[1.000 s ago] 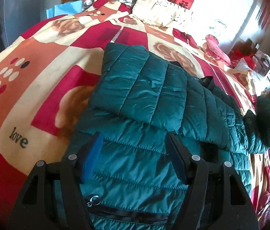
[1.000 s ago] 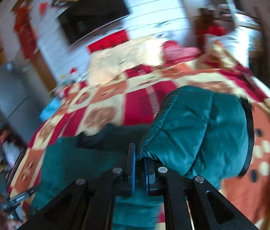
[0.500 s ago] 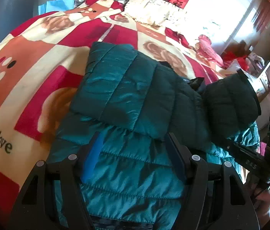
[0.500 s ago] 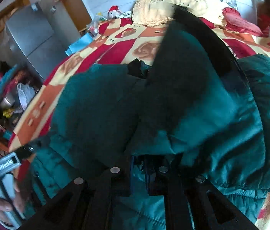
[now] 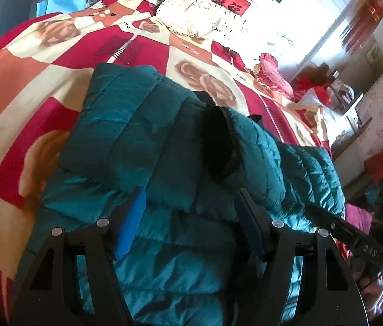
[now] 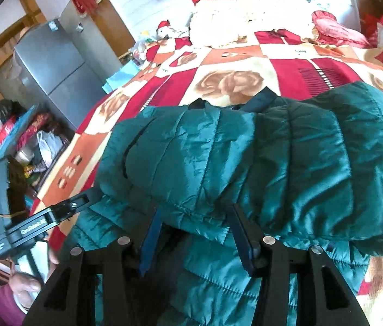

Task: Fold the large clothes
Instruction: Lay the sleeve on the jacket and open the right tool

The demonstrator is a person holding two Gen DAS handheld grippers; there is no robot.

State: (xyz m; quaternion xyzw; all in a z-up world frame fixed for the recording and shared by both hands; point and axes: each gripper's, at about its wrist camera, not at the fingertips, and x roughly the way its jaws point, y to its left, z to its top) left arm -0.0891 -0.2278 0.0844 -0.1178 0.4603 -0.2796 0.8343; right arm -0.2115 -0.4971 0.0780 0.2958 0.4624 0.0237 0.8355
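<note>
Jacket (image 5: 148, 135): teal, quilted — both sleeves folded across it, on the bed (image 5: 28, 62).
Left gripper (image 5: 188, 225): jaws apart, nothing held.
Right gripper (image 6: 195, 240): jaws just opening — nothing gripped.

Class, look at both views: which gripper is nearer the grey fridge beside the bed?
The left gripper is nearer: it is over the jacket edge on the fridge side. The right gripper sits mid-jacket, farther from it.

Folded jacket (image 5: 142, 141) atop bedspread (image 5: 28, 62)
</note>
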